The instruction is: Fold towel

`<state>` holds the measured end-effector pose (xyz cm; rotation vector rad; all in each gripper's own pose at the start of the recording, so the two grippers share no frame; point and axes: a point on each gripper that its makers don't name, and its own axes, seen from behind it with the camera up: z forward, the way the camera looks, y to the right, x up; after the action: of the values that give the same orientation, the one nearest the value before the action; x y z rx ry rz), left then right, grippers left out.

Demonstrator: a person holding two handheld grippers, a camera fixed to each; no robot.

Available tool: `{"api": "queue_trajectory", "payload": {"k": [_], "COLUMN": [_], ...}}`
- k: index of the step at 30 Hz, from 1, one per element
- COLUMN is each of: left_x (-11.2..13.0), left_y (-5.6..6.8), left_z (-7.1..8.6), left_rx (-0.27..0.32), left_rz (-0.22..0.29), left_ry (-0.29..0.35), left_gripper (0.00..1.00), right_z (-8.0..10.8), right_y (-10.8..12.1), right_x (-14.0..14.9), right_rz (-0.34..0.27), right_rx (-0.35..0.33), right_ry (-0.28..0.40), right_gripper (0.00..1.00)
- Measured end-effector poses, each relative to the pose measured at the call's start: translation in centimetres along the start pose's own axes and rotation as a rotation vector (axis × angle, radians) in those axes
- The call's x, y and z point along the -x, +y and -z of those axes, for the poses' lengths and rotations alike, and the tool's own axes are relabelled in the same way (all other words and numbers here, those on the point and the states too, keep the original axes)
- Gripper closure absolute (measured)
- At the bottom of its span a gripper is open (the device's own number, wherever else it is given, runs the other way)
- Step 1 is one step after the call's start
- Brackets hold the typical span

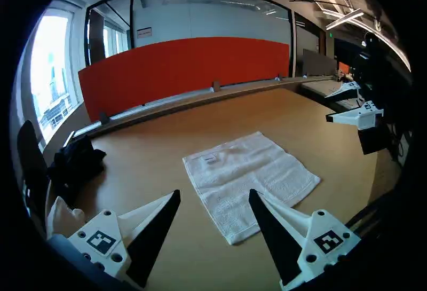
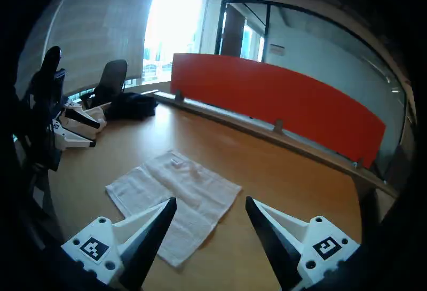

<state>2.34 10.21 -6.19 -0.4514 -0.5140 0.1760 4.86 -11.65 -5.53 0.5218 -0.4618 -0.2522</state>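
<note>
L gripper [image 1: 213, 191] & R gripper [image 2: 210, 199], both w/ fingers wide apart.

towel [image 2: 171, 190] flat on table [image 2: 291, 184], right claw [image 2: 210, 200] spread

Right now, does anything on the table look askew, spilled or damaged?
Nothing stands out. The white towel lies flat on the wooden table, merely angled to its edge, with no spill or tear visible. The left tongs and right tongs hover open.
</note>
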Motion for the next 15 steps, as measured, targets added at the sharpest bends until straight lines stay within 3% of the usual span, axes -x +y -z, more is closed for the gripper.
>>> {"api": "queue_trajectory", "payload": {"k": [15], "left_x": [6.1], "left_y": [2.1], "left_z": [-3.1], "left_rx": [0.074], "left_rz": [-0.024], "left_ry": [-0.13], "left_gripper": [0.05], "right_z": [-2.8], "right_y": [-3.2], "right_x": [8.2], "right_rz": [0.01], "right_rx": [-0.079], "right_ry": [-0.16], "right_gripper": [0.0]}}
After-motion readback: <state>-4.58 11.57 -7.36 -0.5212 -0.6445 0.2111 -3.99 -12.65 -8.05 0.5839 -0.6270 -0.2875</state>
